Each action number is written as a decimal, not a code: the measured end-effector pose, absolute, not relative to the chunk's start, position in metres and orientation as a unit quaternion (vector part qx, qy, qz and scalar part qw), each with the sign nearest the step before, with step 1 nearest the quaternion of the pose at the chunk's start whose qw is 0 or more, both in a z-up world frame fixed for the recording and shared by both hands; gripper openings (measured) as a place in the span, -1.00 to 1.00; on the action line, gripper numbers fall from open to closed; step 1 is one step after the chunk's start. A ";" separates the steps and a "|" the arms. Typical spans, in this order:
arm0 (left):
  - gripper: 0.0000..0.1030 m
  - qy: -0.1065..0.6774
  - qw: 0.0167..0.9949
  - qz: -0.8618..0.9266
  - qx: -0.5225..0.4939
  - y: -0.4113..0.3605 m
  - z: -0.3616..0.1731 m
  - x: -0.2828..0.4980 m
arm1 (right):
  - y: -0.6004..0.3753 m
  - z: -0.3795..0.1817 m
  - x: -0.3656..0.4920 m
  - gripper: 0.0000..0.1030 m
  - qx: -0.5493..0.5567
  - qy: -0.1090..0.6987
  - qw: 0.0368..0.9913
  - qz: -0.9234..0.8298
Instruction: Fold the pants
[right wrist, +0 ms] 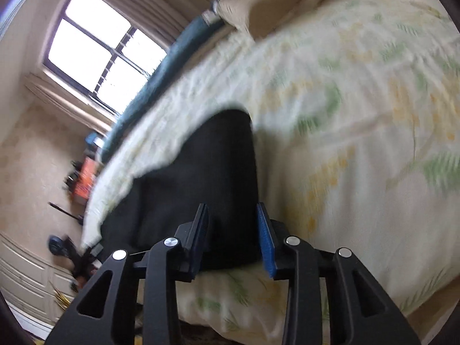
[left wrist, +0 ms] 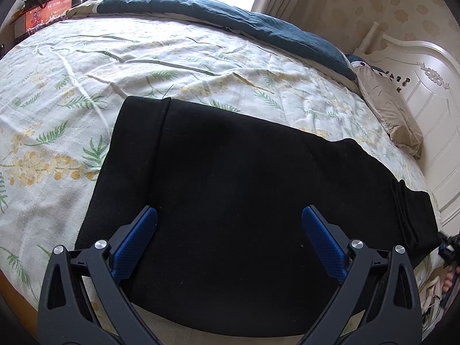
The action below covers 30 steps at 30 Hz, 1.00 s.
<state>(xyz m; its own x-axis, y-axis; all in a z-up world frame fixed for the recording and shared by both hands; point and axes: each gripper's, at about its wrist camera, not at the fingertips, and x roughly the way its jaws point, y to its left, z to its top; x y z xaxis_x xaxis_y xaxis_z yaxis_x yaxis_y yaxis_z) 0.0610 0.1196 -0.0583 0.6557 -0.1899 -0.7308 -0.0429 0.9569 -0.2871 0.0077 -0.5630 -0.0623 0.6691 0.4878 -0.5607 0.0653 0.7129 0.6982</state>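
Black pants (left wrist: pixel 230 158) lie folded flat across the floral bed sheet (left wrist: pixel 86 86), with a stacked, narrower end at the right (left wrist: pixel 408 210). My left gripper (left wrist: pixel 229 211) hovers over their near edge, wide open, with nothing between its blue pads. In the blurred right wrist view, my right gripper (right wrist: pixel 231 206) stands at the narrow end of the pants (right wrist: pixel 201 172). Its jaws are partly apart and straddle the black cloth, which still lies flat on the sheet (right wrist: pixel 359 115). I see no pinch on it.
A dark teal quilt (left wrist: pixel 230 14) is bunched along the far side of the bed. A beige pillow (left wrist: pixel 391 109) rests against the white headboard (left wrist: pixel 431 86). Boxes and bags (left wrist: pixel 46 8) stand at the far left. Window behind (right wrist: pixel 95 46).
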 end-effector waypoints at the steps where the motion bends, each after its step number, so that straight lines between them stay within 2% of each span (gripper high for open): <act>1: 0.95 0.413 0.899 -0.041 -0.140 0.120 -0.059 0.062 | -0.568 -0.060 0.019 -0.20 0.376 0.378 0.836 0.129; 7: 0.95 0.413 0.899 -0.041 -0.139 0.120 -0.059 0.063 | -0.575 -0.079 0.081 -0.20 0.396 0.397 0.822 0.104; 12: 0.95 0.413 0.899 -0.042 -0.139 0.119 -0.060 0.061 | -0.566 -0.093 0.094 -0.27 0.336 0.435 0.833 0.063; 17: 0.95 0.412 0.899 -0.044 -0.138 0.119 -0.060 0.060 | -0.557 -0.054 0.073 -0.26 0.328 0.397 0.857 0.036; 21: 0.95 0.412 0.900 -0.044 -0.139 0.119 -0.061 0.060 | -0.516 -0.034 0.062 -0.26 0.375 0.363 0.842 0.141; 25: 0.95 0.410 0.900 -0.046 -0.138 0.118 -0.060 0.060 | -0.437 -0.056 0.067 -0.26 0.393 0.406 0.782 0.264; 30: 0.95 0.409 0.900 -0.054 -0.139 0.118 -0.058 0.058 | -0.378 -0.090 0.074 -0.26 0.375 0.456 0.747 0.305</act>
